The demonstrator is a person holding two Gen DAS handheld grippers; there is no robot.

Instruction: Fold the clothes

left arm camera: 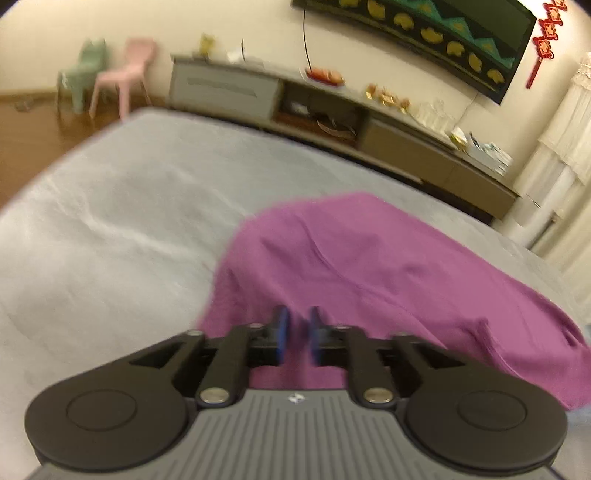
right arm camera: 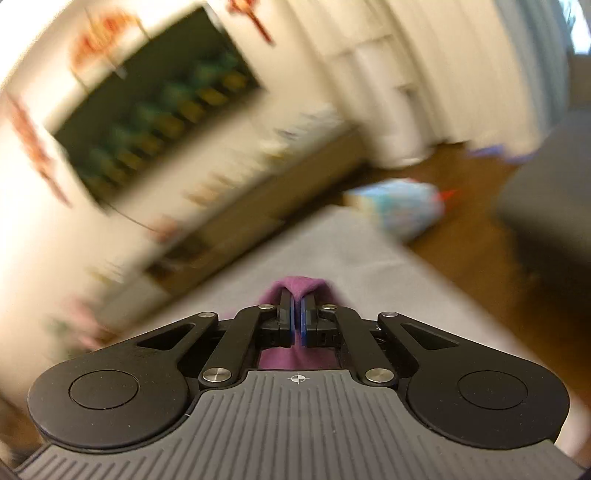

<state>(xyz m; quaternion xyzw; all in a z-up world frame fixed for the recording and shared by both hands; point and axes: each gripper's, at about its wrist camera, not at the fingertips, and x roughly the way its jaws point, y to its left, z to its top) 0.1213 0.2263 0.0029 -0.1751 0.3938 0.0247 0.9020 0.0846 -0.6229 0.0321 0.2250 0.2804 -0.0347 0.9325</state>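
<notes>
Left wrist view: the purple garment [left arm camera: 369,273] lies spread in a loose mound on the grey bed cover [left arm camera: 110,229], filling the frame from the centre out toward four o'clock, its near edge running under the left gripper [left arm camera: 297,325]. That gripper's blue-padded jaws stand slightly apart over the cloth, with a narrow gap between the pads and nothing pinched there. Toward twelve o'clock a long low cabinet [left arm camera: 332,110] runs along the wall beyond the bed, with a dark patterned wall hanging [left arm camera: 443,33] at one o'clock and a pink chair [left arm camera: 122,77] beside a green chair [left arm camera: 83,74] at eleven o'clock. In the right wrist view, much blurred, the right gripper [right arm camera: 297,306] has its jaws pressed together on a fold of the purple garment [right arm camera: 299,286], which peaks up over the fingertips and shows again beneath them. The grey bed cover [right arm camera: 369,266] lies behind, and a pale blue bundle [right arm camera: 402,206] sits on the wooden floor [right arm camera: 480,240] at two o'clock.
</notes>
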